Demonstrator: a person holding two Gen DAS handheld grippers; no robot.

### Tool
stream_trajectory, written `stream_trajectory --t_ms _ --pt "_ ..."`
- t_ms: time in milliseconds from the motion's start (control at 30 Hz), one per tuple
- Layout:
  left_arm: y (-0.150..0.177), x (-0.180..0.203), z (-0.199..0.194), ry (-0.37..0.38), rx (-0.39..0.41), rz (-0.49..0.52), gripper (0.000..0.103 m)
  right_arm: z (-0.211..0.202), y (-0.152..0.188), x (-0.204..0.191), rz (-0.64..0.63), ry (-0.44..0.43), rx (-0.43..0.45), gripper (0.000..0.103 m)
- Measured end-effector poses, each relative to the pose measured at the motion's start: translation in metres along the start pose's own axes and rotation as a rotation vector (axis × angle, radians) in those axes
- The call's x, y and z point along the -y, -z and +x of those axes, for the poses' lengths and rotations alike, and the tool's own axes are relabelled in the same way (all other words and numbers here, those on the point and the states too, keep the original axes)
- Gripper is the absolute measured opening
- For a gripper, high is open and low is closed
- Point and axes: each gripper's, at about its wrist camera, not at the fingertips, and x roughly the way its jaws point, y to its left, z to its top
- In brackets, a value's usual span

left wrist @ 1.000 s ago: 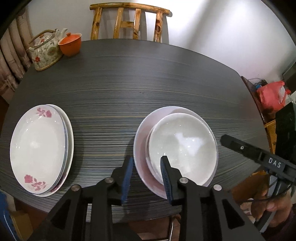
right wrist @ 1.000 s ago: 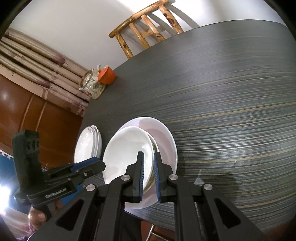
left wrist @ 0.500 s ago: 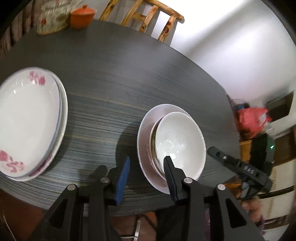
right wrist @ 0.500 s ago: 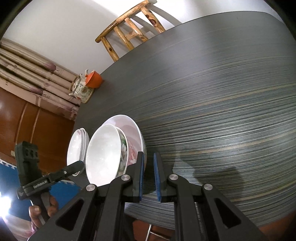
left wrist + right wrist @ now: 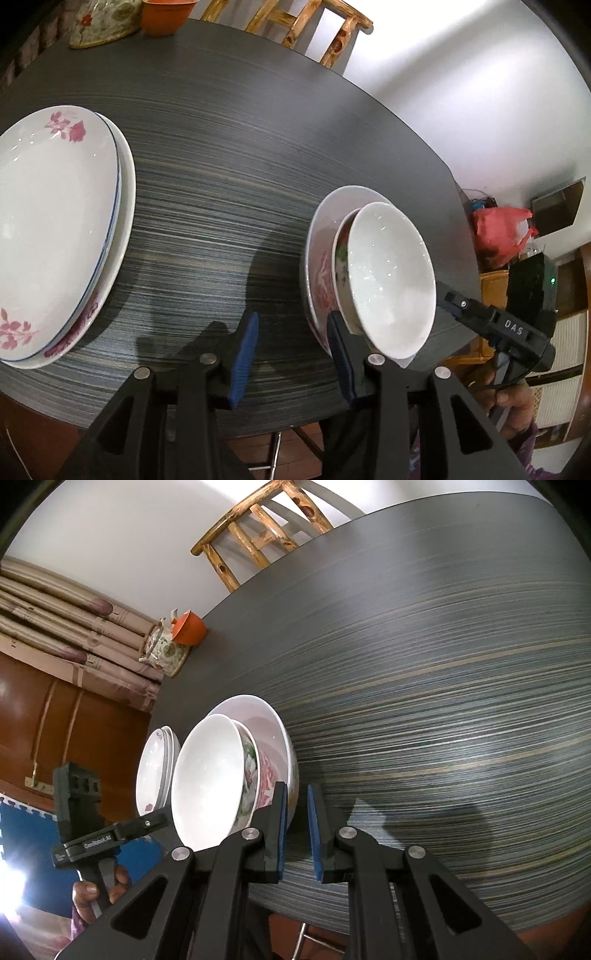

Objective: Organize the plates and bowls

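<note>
The left gripper (image 5: 291, 354) stands released beside two nested bowls (image 5: 388, 273) on a plate (image 5: 317, 236); the lower bowl is mostly hidden. The right gripper (image 5: 295, 830) is narrowly parted, empty. Two floral plates (image 5: 55, 229) sit stacked left.

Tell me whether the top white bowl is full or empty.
Empty. The top bowl shows only bare glossy white inside, with light glints and no food or liquid. It sits nested in a flowered bowl on a plate.

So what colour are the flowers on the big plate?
Pink, on the white plate; clearest in the left wrist view.
</note>
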Motion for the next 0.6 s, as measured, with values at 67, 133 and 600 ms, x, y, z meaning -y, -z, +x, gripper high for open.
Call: stream_trajectory --t_ms 67,133,600 --pt "0.0 -0.001 0.001 0.006 0.007 0.003 0.039 0.001 0.0 0.0 0.001 0.002 0.0 0.015" --pt "-0.001 0.0 0.002 0.001 0.01 0.015 0.039 0.002 -0.002 0.003 0.008 -0.001 -0.006 0.017" --pt "-0.008 0.01 0.012 -0.08 0.016 0.114 0.039 0.02 -0.013 0.001 -0.037 0.035 -0.053 0.022"
